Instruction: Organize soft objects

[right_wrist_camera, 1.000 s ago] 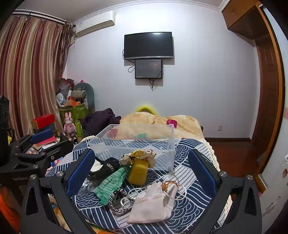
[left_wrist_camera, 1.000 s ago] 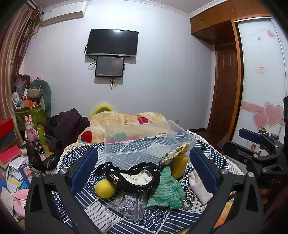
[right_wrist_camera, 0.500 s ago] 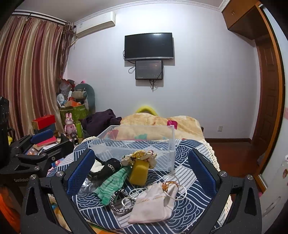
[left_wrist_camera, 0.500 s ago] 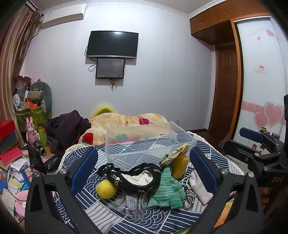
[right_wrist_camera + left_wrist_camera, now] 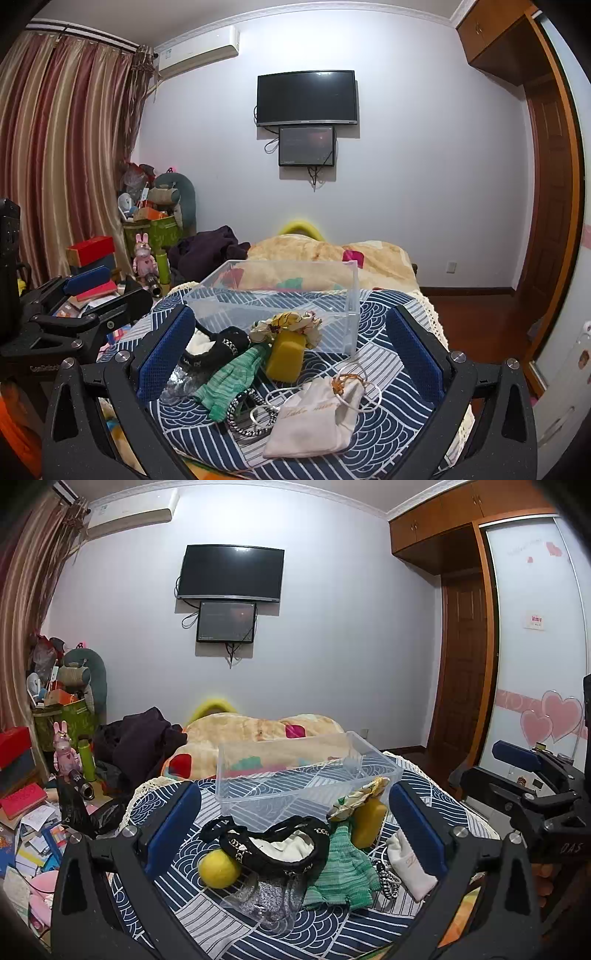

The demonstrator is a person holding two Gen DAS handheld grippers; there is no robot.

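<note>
A clear plastic bin (image 5: 295, 775) (image 5: 280, 295) stands empty on the blue patterned cloth. In front of it lie a yellow ball (image 5: 218, 868), a black-and-white pouch (image 5: 280, 845) (image 5: 218, 343), a green knit piece (image 5: 343, 867) (image 5: 232, 380), a yellow sponge (image 5: 367, 825) (image 5: 286, 352) under a floral scrunchie (image 5: 286, 323), a white drawstring bag (image 5: 408, 864) (image 5: 314, 421) and a clear glittery bag (image 5: 269, 897). My left gripper (image 5: 295, 827) is open and empty, hovering before the pile. My right gripper (image 5: 290, 350) is open and empty too.
The cloth (image 5: 384, 354) covers a small round table with a bed (image 5: 258, 734) behind it. Clutter, boxes and a pink bunny (image 5: 64, 744) fill the floor at left. Bracelets and cords (image 5: 255, 410) lie by the white bag. A wooden door (image 5: 461, 657) is at right.
Both views have tilted slightly, so the scene sits a little lower in frame. No object has moved and both grippers stay open.
</note>
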